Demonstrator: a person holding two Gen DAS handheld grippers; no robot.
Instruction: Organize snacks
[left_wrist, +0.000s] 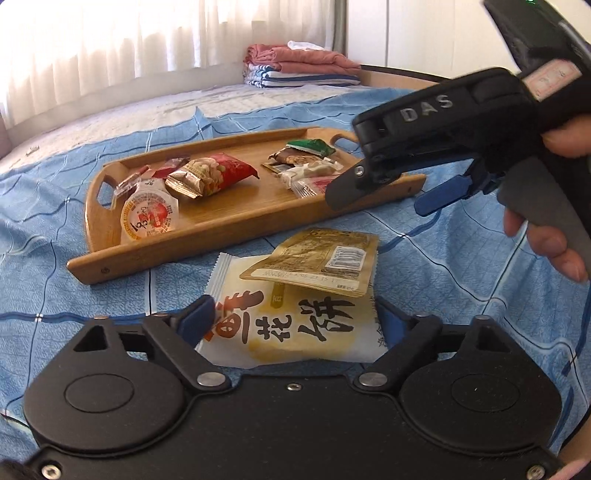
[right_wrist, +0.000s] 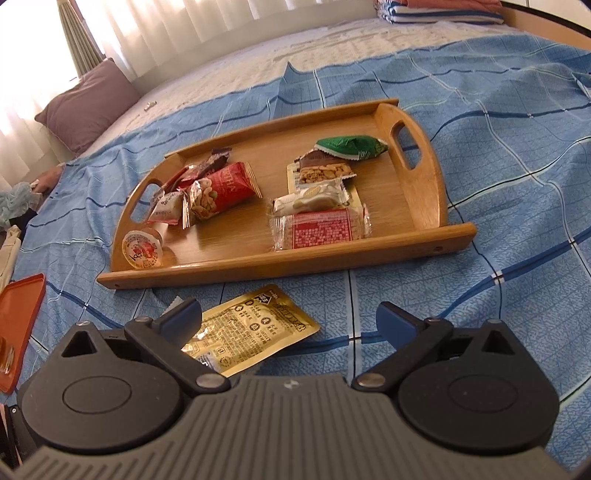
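A wooden tray (left_wrist: 207, 236) (right_wrist: 417, 243) lies on the blue checked bedspread and holds several snacks: a red nut bag (left_wrist: 218, 173) (right_wrist: 225, 192), a jelly cup (left_wrist: 149, 216) (right_wrist: 142, 249), a green packet (left_wrist: 312, 147) (right_wrist: 351, 146), bars and a red-label packet (right_wrist: 319, 229). In front of the tray lie a white cake packet (left_wrist: 280, 328) and a gold packet (left_wrist: 317, 262) (right_wrist: 247, 332) partly on top of it. My left gripper (left_wrist: 295, 321) is open with its fingers on either side of the white packet. My right gripper (right_wrist: 288, 321) (left_wrist: 388, 195) is open and empty, just above the gold packet.
An orange tray (right_wrist: 18, 325) sits at the left edge of the bed. A purple pillow (right_wrist: 88, 107) lies at the far left. Folded towels (left_wrist: 303, 68) are stacked at the bed's far end. Curtains hang behind.
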